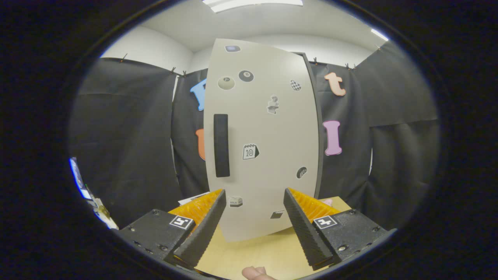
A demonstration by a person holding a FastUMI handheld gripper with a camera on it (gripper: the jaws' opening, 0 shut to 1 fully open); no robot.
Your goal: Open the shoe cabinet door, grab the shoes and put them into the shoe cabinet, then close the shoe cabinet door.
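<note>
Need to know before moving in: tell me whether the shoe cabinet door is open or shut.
Cannot tell. The shoe cabinet door faces the open hand-held gripper; its handle is ungrasped, and no interior shows.

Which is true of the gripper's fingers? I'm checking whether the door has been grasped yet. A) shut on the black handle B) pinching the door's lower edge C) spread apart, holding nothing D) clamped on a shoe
C: the gripper is open short of the cabinet door, and the black handle lies beyond its fingers.
</note>
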